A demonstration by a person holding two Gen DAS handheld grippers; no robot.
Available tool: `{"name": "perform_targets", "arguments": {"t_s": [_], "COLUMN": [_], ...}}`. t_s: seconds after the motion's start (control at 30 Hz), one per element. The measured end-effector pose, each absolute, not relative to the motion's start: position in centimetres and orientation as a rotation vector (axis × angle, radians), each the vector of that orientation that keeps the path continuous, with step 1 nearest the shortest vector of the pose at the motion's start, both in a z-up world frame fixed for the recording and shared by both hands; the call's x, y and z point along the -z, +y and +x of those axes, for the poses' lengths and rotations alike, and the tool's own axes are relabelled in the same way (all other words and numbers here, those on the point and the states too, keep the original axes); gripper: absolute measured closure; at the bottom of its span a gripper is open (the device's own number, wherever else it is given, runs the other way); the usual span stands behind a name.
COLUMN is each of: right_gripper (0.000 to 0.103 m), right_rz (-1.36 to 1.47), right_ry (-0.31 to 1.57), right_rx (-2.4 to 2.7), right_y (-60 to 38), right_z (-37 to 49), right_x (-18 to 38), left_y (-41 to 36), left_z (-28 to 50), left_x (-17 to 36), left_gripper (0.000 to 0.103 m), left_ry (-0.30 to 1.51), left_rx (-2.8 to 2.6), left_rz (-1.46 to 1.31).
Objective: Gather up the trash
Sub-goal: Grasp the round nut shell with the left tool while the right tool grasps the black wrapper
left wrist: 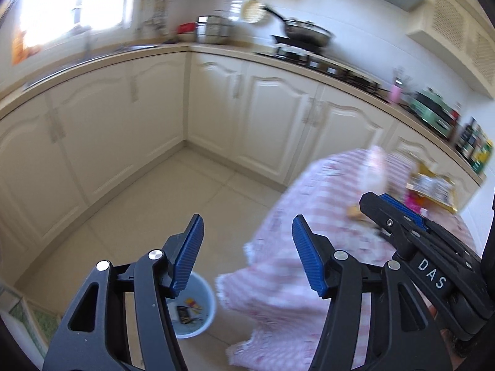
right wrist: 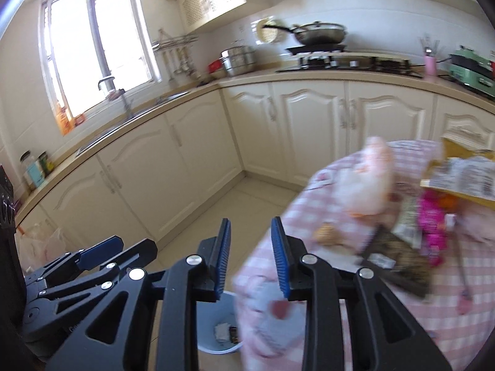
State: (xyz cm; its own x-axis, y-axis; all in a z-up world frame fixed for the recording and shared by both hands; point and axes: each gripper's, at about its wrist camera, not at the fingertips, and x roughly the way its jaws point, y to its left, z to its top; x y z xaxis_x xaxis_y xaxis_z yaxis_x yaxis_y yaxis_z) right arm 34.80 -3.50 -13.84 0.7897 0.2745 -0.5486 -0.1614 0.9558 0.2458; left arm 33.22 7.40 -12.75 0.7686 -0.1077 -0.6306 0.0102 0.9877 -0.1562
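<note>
Over on my left, the left tool (left wrist: 247,253) hangs with its blue pads spread and nothing between them. Below it on the tiled floor stands a pale blue bin (left wrist: 208,301), just off the hanging edge of the pink checked cloth (left wrist: 309,216) that covers the tabletop. In the bin I can make out a dark wrapper (left wrist: 184,313) and some small yellow scraps; the blur hides more than that.

To the right, the rest of the trash lies in a loose heap on the tabletop, toward its far edge: a crumpled whitish-pink bag (right wrist: 368,179), a small brown lump (right wrist: 324,233), a dark flat packet (right wrist: 399,256), a bright magenta wrapper (right wrist: 431,219) and a yellow printed pack (right wrist: 464,179). All of it is smeared by motion.

My right tool (right wrist: 250,253) has its pads parted by a narrower gap, and they grip nothing.

The right view gives me the heap piece by piece, plus the window (right wrist: 92,46) and sink along the left wall; the left view shows only its fringe behind the right tool (left wrist: 399,213). The left view shows the bin's contents more openly, while the right view has the bin (right wrist: 216,330) half hidden behind the pads and the cloth.
</note>
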Motion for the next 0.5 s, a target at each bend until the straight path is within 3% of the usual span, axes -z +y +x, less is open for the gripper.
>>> {"name": "perform_targets", "arguments": {"t_s": [0.27,0.5], "right_gripper": [0.066,0.063], "right_rz": [0.215,0.258], "right_ry": [0.688,0.801], "right_rx": [-0.072,-0.054], "right_y": [-13.1,-15.2], "right_z": [33.3,34.5], "right_x": [15.6,19.0], "left_y": [0.2,-2.1], "left_z": [34.0,34.9], "left_x": [13.1,14.4], "left_gripper": [0.045,0.045], "left_ry": [0.721,0.766], "left_rx": [0.171,0.183], "left_rz": [-0.067,-0.041]}}
